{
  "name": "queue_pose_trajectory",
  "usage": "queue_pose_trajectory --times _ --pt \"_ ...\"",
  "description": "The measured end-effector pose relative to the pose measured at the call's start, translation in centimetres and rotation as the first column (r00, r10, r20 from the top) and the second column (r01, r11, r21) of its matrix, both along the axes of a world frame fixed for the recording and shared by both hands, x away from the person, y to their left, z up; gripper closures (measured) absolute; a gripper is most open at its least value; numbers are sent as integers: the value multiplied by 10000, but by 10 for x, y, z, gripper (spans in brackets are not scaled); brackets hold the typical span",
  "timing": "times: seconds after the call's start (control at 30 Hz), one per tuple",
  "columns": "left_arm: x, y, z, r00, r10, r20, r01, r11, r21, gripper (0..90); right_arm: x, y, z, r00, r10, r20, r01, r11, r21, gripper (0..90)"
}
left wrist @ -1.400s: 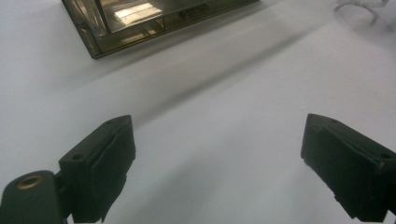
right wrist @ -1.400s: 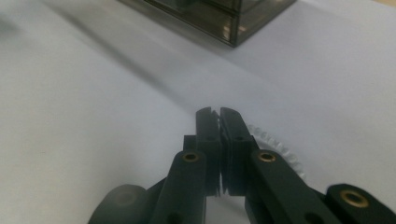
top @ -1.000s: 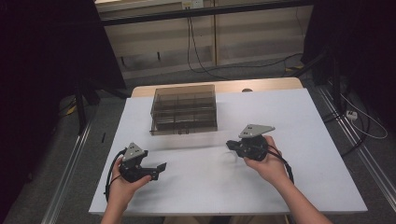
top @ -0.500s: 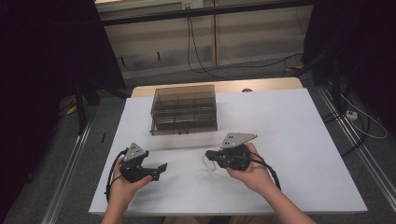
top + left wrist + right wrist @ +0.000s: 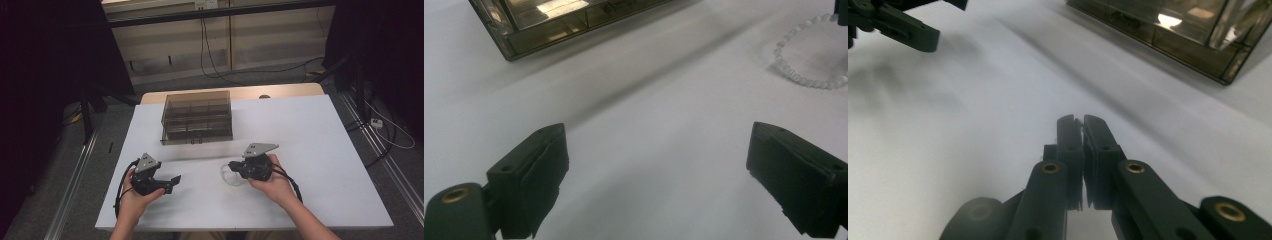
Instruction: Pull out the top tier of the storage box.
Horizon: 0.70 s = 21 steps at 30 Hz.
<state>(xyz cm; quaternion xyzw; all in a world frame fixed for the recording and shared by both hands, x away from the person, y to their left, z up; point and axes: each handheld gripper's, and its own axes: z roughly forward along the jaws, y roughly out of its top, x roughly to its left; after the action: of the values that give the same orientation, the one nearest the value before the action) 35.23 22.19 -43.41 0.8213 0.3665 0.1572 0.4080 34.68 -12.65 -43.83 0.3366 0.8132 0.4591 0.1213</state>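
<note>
A clear bead bracelet (image 5: 223, 175) hangs at the tip of my right gripper (image 5: 231, 168), low over the white table (image 5: 310, 135) right of centre. In the right gripper view the jaws (image 5: 1079, 121) stand pressed together and the beads are hidden under them. The left gripper view has the bracelet (image 5: 811, 83) resting partly on the table, its top end reaching up to the other gripper's tip. My left gripper (image 5: 175, 181) is held just above the front left of the table, open, with nothing between its jaws (image 5: 654, 170).
A smoky see-through drawer box (image 5: 197, 117) stands at the back middle of the table, its front facing me. Bare white table lies between the two grippers and to the right. Cables and a dark floor surround the table.
My right hand has carried the bracelet leftward, toward me and down to the table. The left hand has kept still.
</note>
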Motion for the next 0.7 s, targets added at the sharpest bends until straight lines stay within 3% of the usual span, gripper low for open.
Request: queue_pose_trajectory --times 0.4,0.7 --pt "-3 -1 0 10000 -18 46 18 10000 42 102 1 5 -11 9999 61 -87 -63 9998 -212 862" --pt "-2 -4 1 9999 -82 93 83 10000 -52 100 0 -6 -10 9986 -528 85 529 9983 -224 519"
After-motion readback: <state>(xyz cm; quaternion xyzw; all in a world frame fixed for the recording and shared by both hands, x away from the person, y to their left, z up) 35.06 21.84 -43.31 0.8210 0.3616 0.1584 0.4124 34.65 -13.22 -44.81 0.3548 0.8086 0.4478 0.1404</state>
